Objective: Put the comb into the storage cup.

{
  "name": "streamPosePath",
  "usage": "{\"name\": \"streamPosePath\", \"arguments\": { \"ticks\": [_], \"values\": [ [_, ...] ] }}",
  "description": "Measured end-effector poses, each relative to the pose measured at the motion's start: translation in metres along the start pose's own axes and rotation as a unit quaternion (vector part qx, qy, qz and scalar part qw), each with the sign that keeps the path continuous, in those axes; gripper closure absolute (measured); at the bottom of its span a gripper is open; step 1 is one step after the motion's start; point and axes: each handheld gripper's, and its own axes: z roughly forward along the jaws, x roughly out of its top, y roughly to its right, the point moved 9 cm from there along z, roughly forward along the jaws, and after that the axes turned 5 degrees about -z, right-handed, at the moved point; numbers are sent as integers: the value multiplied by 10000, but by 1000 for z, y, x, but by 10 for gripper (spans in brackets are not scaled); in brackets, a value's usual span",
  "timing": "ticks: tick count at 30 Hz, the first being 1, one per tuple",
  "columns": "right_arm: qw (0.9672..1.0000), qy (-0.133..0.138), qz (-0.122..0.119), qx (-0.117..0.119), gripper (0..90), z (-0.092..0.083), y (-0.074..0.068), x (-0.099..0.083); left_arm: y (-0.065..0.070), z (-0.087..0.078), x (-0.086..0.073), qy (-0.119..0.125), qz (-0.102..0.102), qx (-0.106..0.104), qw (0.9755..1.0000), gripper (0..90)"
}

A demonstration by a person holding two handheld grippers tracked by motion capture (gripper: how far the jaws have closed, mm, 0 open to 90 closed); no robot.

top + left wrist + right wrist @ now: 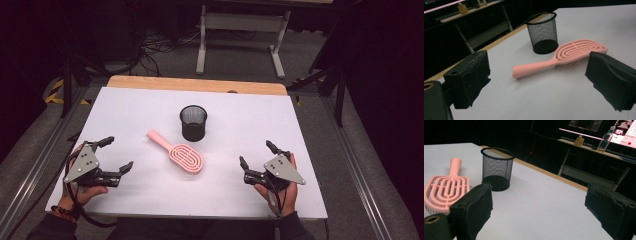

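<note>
I have both tools resting low at the near corners of the white surface [125, 105], and as I read it nothing of the work is done yet. The left tool [119, 154] has its jaws spread wide with nothing between them, and the right tool [256, 153] is released the same way, empty. The pink hairbrush [177, 152] lies flat in the middle of the surface, between the two tools and well apart from each, its handle pointing toward the far left and its oval head toward me. The black mesh cup [193, 122] stands upright just beyond the brush head, near it but not touching, and I can see nothing inside it from the high view. In the left gripper view the brush [564, 57] sits right ahead of the open jaws with its bristles down on the surface, so the left side looks best placed to take the handle. My judgement is that the whole job remains: reaching in, closing on the brush, lifting it, and most likely standing it in the cup.
</note>
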Motion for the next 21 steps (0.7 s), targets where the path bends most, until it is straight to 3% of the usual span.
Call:
{"name": "streamPosePath", "arguments": {
  "ticks": [4, 6, 10, 11, 12, 21],
  "values": [
    [9999, -15, -113, 104, 81, 0, -6, -1, 2, 2, -3, 13, 90, -10, 10000, 86],
    [9998, -15, -129, 132, 81, 0, -8, -2, 3, 4, -6, 6, -48, -97, 9999, 80],
    [9998, 2, -80, 154, 83, 0, -9, -3, 3, 5, -9, 6, -108, -182, 9998, 77],
    [9996, 62, 94, 249, 83, -1, -10, -1, 2, 5, -9, 10, -101, -178, 9998, 78],
    [9995, 80, 124, 262, 83, -1, -10, -1, 1, 6, -9, 42, -156, -164, 9997, 79],
    [9995, 78, -58, 306, 83, 3, -15, -1, -7, 14, 0, 151, -266, -184, 9994, 106]
  ]
}}
